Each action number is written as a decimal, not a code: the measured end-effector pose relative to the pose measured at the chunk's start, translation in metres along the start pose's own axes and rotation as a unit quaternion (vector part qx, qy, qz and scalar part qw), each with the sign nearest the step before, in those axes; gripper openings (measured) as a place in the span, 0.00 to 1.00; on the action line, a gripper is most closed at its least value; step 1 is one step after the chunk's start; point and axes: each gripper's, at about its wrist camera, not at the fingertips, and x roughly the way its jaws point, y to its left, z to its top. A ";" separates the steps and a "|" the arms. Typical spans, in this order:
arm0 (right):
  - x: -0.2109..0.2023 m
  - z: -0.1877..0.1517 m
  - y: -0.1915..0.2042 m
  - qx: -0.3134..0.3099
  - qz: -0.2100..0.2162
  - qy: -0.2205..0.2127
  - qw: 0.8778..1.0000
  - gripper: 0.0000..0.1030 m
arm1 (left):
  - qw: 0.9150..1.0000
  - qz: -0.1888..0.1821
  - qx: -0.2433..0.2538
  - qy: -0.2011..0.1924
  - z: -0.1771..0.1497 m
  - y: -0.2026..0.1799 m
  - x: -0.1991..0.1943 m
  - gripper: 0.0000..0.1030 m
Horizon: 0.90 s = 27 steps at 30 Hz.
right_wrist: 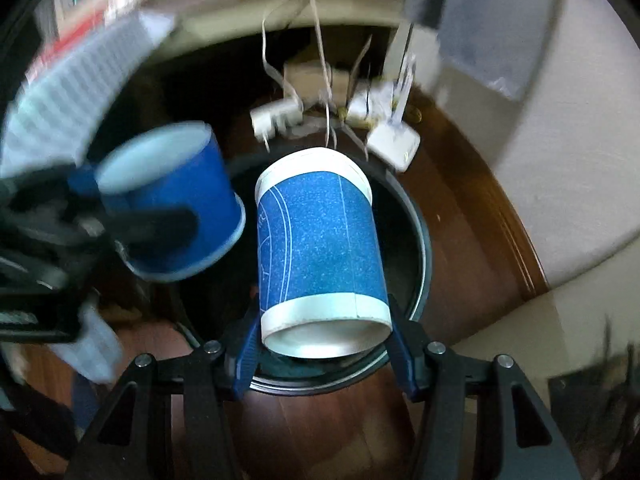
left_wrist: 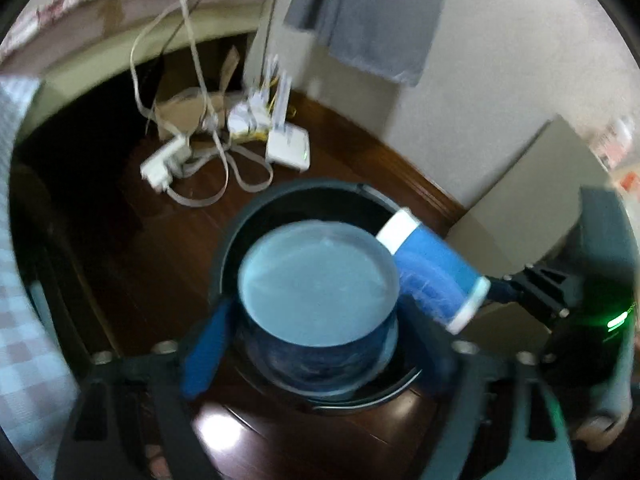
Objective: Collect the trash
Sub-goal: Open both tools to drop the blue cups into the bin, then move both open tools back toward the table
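Blue paper cups, one in each of our grippers, hang above the dark round bin [left_wrist: 240, 236].

We see the bin standing on the brown wood floor [left_wrist: 120, 256] near the pale wall [left_wrist: 500, 60]; over its mouth our left gripper [left_wrist: 316, 336] has its blue fingers [left_wrist: 204, 356] clamped on a blue cup [left_wrist: 316, 292] whose open mouth faces the camera, and our right gripper [right_wrist: 324, 348] has its fingers [right_wrist: 246, 352] closed on the white-banded cup [right_wrist: 320, 248], lying on its side. Beyond the bin we make out a white router [left_wrist: 288, 146], a power strip [left_wrist: 164, 162] and loose cables [left_wrist: 224, 172].
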 end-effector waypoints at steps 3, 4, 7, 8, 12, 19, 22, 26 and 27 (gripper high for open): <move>0.010 -0.002 -0.007 0.024 0.010 0.006 1.000 0.92 | 1.000 0.000 -0.019 0.005 -0.002 0.008 0.003 0.99; 0.009 -0.002 -0.010 0.032 0.003 0.003 0.999 0.92 | 1.000 0.003 -0.021 0.004 -0.002 0.009 0.003 1.00; 0.012 -0.003 -0.022 0.059 0.010 0.008 0.998 0.92 | 0.999 0.029 -0.024 -0.003 -0.009 0.012 0.000 1.00; 0.014 -0.004 -0.026 0.070 0.009 0.010 0.997 0.92 | 0.999 0.033 -0.025 -0.002 -0.010 0.014 0.001 1.00; 0.011 -0.007 -0.040 0.109 0.012 0.004 0.994 1.00 | 0.998 0.062 -0.019 -0.010 -0.013 0.014 0.000 1.00; 0.004 -0.007 -0.049 0.136 0.011 -0.021 0.990 1.00 | 0.996 0.083 -0.003 -0.020 -0.011 0.013 -0.010 1.00; -0.004 -0.005 -0.046 0.131 0.011 -0.037 0.991 1.00 | 0.996 0.088 0.003 -0.024 -0.010 0.010 -0.017 1.00; -0.016 -0.003 -0.047 0.129 0.005 -0.066 0.989 1.00 | 0.994 0.099 0.009 -0.044 -0.004 0.005 -0.034 1.00; -0.020 -0.002 -0.046 0.129 0.004 -0.072 0.989 1.00 | 0.994 0.100 0.010 -0.049 -0.003 0.004 -0.038 1.00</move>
